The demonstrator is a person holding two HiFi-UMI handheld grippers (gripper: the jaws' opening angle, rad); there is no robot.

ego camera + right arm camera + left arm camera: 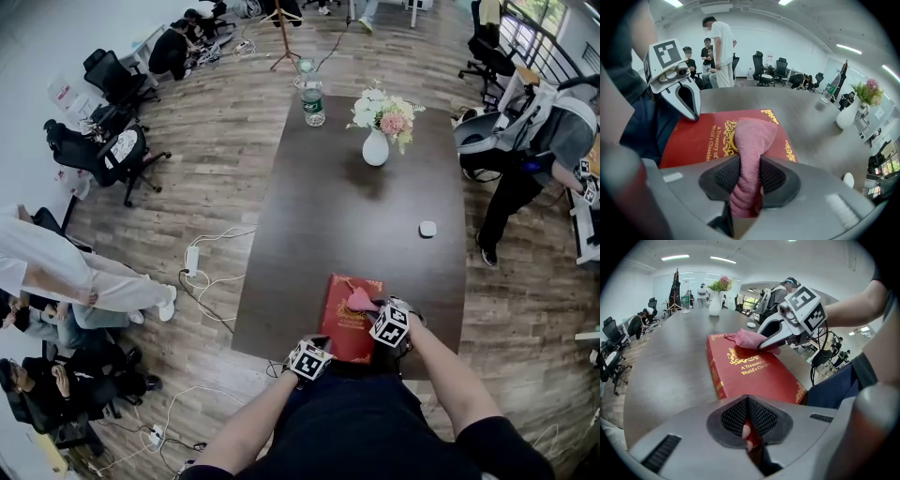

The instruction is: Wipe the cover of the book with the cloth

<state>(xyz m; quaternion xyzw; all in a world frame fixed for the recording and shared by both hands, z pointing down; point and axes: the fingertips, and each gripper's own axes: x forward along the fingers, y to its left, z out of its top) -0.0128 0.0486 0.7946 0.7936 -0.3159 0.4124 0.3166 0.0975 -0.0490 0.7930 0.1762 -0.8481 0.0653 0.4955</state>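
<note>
Head view: red hardback book (pixel 345 328), near edge hidden under left gripper (pixel 327 344) and right gripper (pixel 367 306); gilt emblem (pixel 728 138) partly under pink terry cloth (pixel 752 140); small white object (pixel 427 229) too small to identify.

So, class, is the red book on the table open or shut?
Shut. The red book lies flat, its front cover with gilt title facing up, under the pink cloth in the right gripper.

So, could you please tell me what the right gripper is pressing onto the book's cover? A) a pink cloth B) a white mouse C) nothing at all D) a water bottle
A: in the right gripper view, the right gripper is shut on the pink cloth, and the cloth's free end lies on the cover of the book.
</note>
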